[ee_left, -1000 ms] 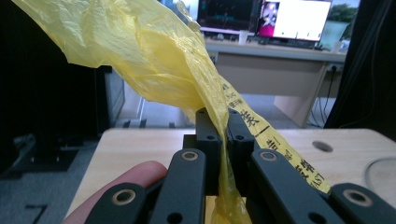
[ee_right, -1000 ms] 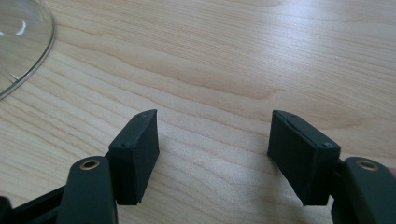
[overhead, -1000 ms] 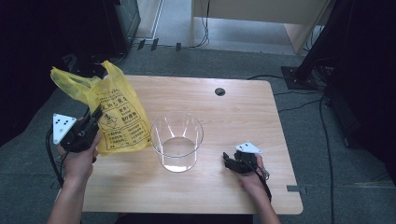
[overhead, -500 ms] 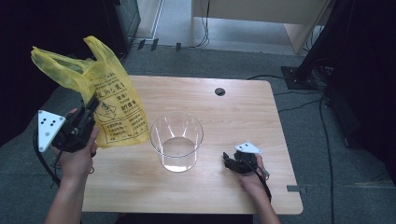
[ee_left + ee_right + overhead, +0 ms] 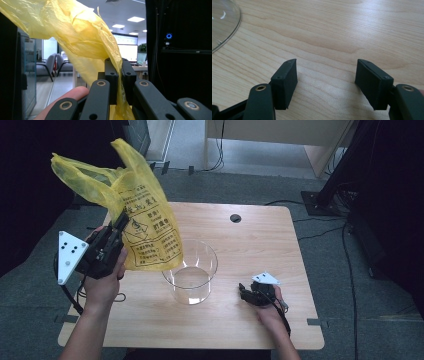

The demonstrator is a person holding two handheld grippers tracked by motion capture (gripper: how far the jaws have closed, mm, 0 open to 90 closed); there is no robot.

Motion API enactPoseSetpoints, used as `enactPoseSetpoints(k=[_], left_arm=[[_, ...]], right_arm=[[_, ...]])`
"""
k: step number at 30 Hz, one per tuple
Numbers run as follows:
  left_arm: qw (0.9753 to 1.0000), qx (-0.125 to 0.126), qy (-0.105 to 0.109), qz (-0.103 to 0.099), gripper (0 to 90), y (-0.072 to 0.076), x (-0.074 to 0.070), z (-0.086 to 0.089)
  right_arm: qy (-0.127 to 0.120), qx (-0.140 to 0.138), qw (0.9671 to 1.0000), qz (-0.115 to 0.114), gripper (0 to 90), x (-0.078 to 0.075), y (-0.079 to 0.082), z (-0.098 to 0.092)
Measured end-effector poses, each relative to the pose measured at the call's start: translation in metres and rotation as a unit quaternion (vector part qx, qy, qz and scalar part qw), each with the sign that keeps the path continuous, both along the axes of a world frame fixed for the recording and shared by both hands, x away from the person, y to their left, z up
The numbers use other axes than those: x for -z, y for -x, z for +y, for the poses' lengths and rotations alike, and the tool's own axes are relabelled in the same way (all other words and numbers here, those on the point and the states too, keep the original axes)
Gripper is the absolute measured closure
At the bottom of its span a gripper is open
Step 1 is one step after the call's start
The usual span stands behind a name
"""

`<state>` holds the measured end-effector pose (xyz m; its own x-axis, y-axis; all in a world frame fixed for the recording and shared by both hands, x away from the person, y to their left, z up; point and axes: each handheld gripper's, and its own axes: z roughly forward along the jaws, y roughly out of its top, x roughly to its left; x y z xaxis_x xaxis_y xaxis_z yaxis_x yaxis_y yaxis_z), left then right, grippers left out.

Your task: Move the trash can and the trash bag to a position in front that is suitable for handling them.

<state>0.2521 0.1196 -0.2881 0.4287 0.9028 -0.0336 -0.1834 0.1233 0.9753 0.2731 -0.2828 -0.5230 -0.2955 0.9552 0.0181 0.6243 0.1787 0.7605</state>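
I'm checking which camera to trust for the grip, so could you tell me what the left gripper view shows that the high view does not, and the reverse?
Left gripper view: the jaws clamped on a fold of the yellow bag. High view: the left gripper, the bag's printed face, the clear container, and the right gripper low at the table. Both: the bag held aloft.

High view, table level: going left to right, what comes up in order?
left gripper shut on the yellow plastic bag → clear glass bowl → right gripper, open, resting on the wooden table.

Bag (image 5: 145,220) hangs left of the container (image 5: 190,275) on the table (image 5: 250,240).
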Motion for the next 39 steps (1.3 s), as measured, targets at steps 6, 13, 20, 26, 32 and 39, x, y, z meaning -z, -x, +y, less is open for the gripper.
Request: enactPoseSetpoints(k=[6,13,20,26,32,39], left_arm=[[0.9998,0.009,-0.019,0.007,86.6,-0.007,0.017,-0.014],[0.9988,0.026,-0.034,0.023,86.7,-0.024,0.051,-0.033],[0.9979,0.042,-0.037,0.034,86.7,-0.034,0.071,-0.046],[0.9973,0.052,-0.035,0.039,86.8,-0.038,0.079,-0.051],[0.9967,0.060,-0.033,0.044,87.1,-0.042,0.085,-0.053],[0.9964,0.067,-0.033,0.039,87.2,-0.044,0.087,-0.054]], right_arm=[[0.004,0.004,0.9998,-0.020,36.2,-0.001,0.003,0.001],[-0.043,0.015,0.9969,-0.064,39.4,-0.026,0.002,-0.002],[-0.082,-0.014,0.9889,-0.123,39.2,-0.077,0.000,0.022],[-0.112,-0.039,0.9817,-0.149,39.3,-0.110,-0.010,0.041],[-0.126,-0.075,0.9780,-0.148,37.7,-0.127,-0.021,0.061],[-0.150,-0.109,0.9733,-0.135,30.3,-0.135,-0.035,0.078]])
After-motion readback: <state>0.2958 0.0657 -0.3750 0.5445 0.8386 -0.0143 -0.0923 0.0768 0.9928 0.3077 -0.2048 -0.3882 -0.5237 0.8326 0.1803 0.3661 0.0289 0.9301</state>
